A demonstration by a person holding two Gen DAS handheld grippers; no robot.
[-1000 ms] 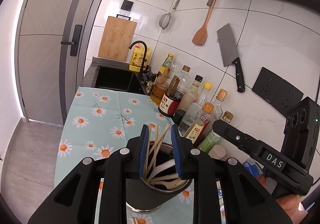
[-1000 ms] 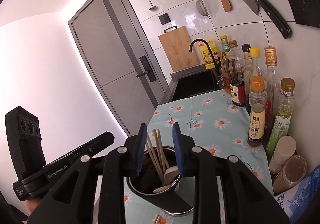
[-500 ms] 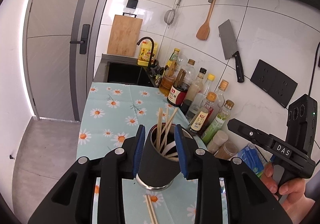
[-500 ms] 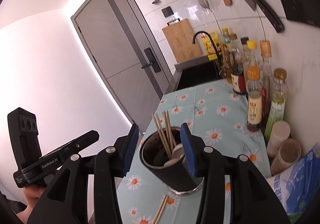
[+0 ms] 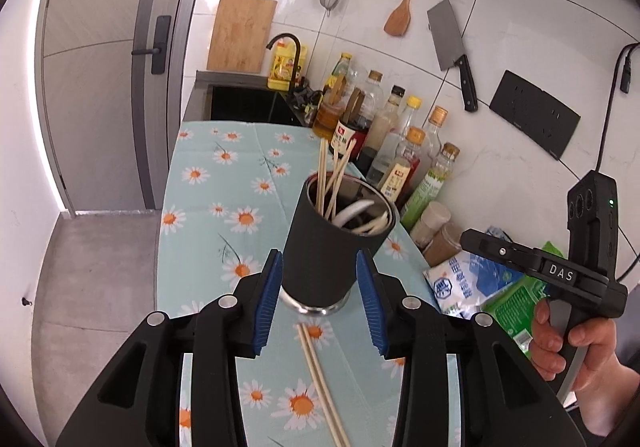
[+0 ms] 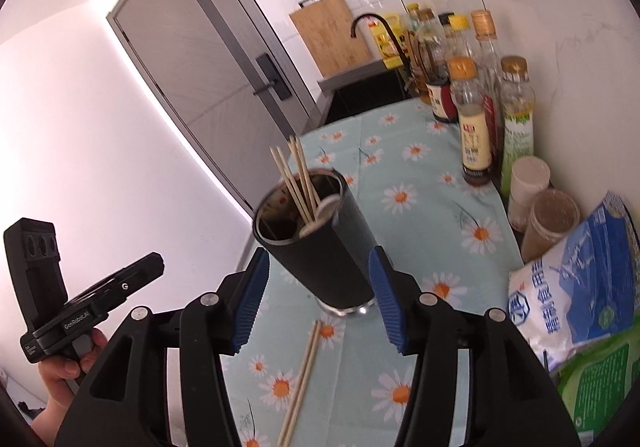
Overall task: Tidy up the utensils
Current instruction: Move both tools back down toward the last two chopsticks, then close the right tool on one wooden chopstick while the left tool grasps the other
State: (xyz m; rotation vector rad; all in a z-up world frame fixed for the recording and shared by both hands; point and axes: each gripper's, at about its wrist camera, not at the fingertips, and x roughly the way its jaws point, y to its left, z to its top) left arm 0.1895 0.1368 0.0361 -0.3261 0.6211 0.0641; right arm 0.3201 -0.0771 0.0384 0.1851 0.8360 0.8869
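Black cylindrical utensil holder with a steel base rim stands upright on the daisy-print tablecloth, centre of frame in both wrist views. It holds several wooden chopsticks and pale spoons. A loose pair of wooden chopsticks lies flat on the cloth just below the holder, lower centre.

Left gripper: jaws opening, blue pads either side of the holder's base, not visibly pressing; nothing held. Right gripper: jaws opening, wider, the holder between the pads but clear of them; nothing held.

Risks, as judged:
- Either pad could clip the holder wall and tip it; it looks tall for its base, and the contents lean to one side.
- The loose pair lies flat and thin; pads may slide over it, or lift one stick only.
- The bottle row at right is close enough to be knocked.

Legible: "DAS" on the right tool's body; "GenRobot.AI" on the left's. Bag and bottle print unreadable.
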